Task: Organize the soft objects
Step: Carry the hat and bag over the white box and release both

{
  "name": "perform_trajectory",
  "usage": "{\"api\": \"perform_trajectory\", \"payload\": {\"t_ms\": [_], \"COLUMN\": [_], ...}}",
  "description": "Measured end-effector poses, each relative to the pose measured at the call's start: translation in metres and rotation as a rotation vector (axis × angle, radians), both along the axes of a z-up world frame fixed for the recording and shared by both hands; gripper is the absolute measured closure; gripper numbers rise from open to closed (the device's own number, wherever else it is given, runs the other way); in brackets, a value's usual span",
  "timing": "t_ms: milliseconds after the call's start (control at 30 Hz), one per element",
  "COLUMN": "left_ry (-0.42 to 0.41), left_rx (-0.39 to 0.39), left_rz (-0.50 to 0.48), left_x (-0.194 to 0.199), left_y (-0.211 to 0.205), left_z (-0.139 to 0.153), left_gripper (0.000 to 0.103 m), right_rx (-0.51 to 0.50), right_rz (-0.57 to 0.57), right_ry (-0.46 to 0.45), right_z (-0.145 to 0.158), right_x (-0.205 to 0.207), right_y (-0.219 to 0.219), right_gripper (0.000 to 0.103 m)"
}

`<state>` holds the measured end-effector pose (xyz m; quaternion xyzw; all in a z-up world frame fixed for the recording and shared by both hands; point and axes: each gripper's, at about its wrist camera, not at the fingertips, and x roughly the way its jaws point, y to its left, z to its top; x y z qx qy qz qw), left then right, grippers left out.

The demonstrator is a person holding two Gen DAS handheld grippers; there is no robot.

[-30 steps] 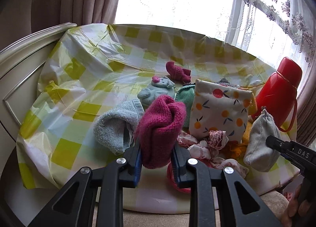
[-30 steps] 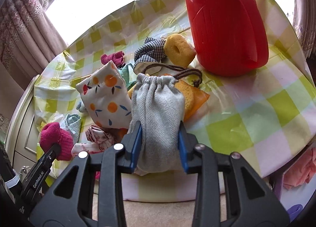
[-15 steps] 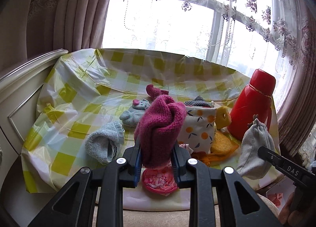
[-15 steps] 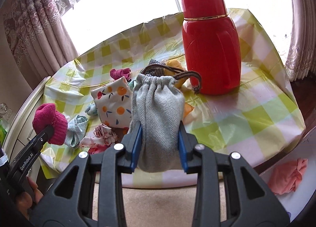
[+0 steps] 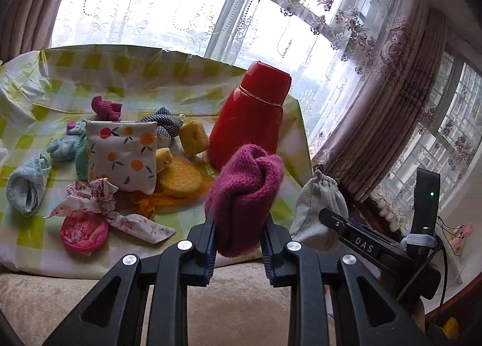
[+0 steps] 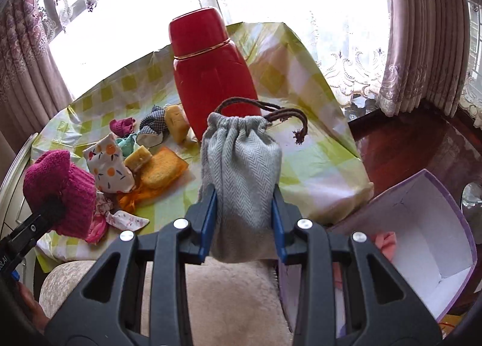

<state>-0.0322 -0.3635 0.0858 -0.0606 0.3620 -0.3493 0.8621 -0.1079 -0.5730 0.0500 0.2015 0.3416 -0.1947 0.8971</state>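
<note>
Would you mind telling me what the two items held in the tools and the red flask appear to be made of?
Magenta item in the left tool: chunky knitted yarn, visibly ribbed, probably wool or acrylic. Grey pouch in the right tool: woven herringbone cloth with a brown cord drawstring. Red flask: hard and glossy with a gold band, plastic or coated metal.

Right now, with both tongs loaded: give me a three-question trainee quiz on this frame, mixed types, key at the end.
1. True or false: the left tongs grip the grey drawstring pouch.
2. Multiple choice: where is the open purple-edged box relative to the right tongs? A) to their right, beside the table B) on the table behind the red thermos C) under the orange-print pouch
3. Fill in: the left tongs hold a magenta knitted ____.

Key: 1 false, the right tongs hold it; 2 A; 3 sock.
</note>
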Motion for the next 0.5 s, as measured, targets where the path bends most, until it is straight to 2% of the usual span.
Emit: {"api": "perform_trajectory", "payload": {"t_ms": [233, 367, 400, 467, 500], "left_ry": [0.087, 0.116, 0.128, 0.166, 0.168], "left_rx": [-0.025, -0.052, -0.064, -0.076, -0.063], "left_rz": [-0.137, -0.203, -0.238, -0.327, -0.344], "left_x": [-0.020, -0.025, -0.027, -0.031, -0.033], "left_y": [-0.037, -0.050, -0.055, -0.067, -0.073], "left_z": [-0.012, -0.012, -0.013, -0.017, -0.019], "left_gripper": [0.077, 0.075, 0.073, 0.059, 0.049], "right_rx": [-0.026, -0.021, -0.012, 0.013, 0.034], "right_rz": [-0.121, -0.170, -0.182, -0.213, -0.223], "right_ry": [0.114, 0.141, 0.148, 0.170, 0.178], "right_z": [-0.018, -0.020, -0.022, -0.028, -0.031], "right_x": [-0.041, -0.059, -0.061, -0.065, -0.065], "right_y": [-0.042, -0.056, -0.059, -0.063, -0.065], "right_gripper": [0.066, 0.066, 0.066, 0.059, 0.048]}}
